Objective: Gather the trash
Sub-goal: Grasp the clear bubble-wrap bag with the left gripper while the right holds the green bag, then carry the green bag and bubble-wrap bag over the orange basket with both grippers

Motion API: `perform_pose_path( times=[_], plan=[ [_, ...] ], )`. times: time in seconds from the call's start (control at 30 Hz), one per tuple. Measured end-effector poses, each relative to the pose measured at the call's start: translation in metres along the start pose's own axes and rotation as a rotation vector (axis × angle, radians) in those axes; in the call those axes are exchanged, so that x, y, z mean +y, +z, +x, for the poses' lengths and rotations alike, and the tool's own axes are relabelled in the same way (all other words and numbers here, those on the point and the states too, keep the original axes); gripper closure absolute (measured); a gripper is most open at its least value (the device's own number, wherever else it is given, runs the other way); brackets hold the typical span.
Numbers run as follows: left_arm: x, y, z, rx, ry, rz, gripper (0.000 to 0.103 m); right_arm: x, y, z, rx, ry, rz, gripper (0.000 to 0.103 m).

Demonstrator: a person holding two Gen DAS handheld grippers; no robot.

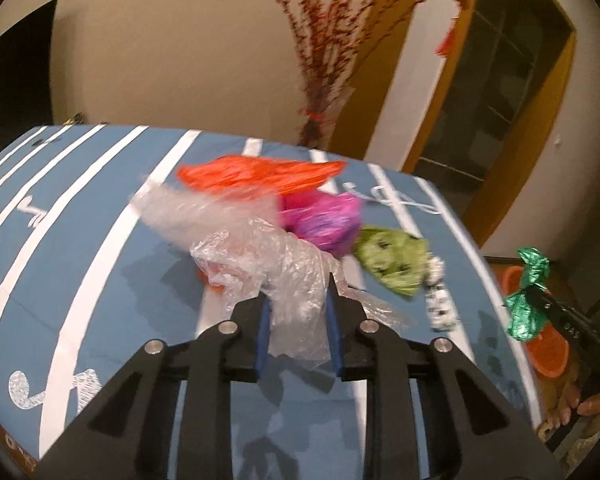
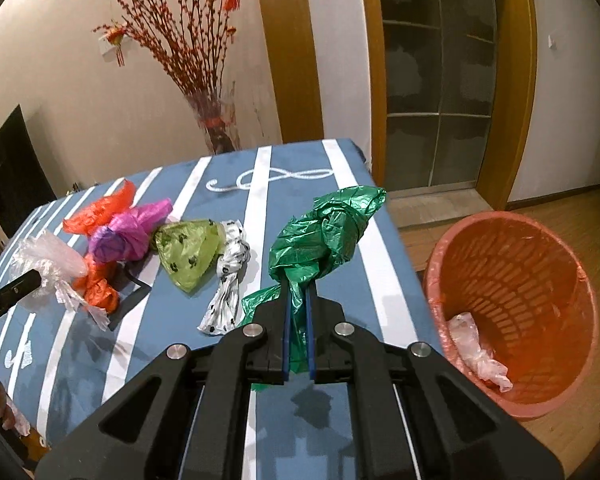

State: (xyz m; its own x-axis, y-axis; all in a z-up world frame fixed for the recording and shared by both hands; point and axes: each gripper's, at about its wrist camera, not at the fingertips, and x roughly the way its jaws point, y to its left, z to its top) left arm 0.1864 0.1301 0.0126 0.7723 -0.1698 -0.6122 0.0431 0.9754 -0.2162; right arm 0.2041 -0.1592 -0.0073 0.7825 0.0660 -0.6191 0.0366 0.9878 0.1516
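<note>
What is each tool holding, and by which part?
Left tool: clear plastic bag, by its near crumpled end. Right tool: green plastic bag, by its lower tail.

Right side of the desk [image 2: 336, 168] is bare stripes, easy pass toward the orange basket [image 2: 512, 308] just off its edge. Basket mouth is wide open, only a clear scrap [image 2: 478, 354] at the bottom. Left-middle is clogged with knotted bags [image 2: 188, 252] packed close together. Branch vase [image 2: 216, 128] blocks the far edge.
</note>
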Motion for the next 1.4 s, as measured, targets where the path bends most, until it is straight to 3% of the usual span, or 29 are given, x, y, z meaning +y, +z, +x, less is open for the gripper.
perform_pose_path(
  times=[0.3, 0.57, 1.1, 1.4],
  plan=[
    [-0.06, 0.004, -0.012, -0.026, -0.104, 0.077, 0.079, -0.018, 0.003, -0.035, -0.075, -0.007, 0.022, 0.098],
    [-0.114, 0.002, 0.0, -0.006, -0.194, 0.125, 0.079, -0.044, 0.002, -0.055, -0.122, -0.036, 0.054, 0.098],
    [-0.241, -0.01, 0.037, 0.047, -0.363, 0.258, 0.078, -0.128, -0.004, -0.077, -0.172, -0.137, 0.177, 0.098],
    [-0.301, -0.019, 0.061, 0.078, -0.419, 0.327, 0.078, -0.178, -0.009, -0.08, -0.187, -0.191, 0.26, 0.098]
  ],
)
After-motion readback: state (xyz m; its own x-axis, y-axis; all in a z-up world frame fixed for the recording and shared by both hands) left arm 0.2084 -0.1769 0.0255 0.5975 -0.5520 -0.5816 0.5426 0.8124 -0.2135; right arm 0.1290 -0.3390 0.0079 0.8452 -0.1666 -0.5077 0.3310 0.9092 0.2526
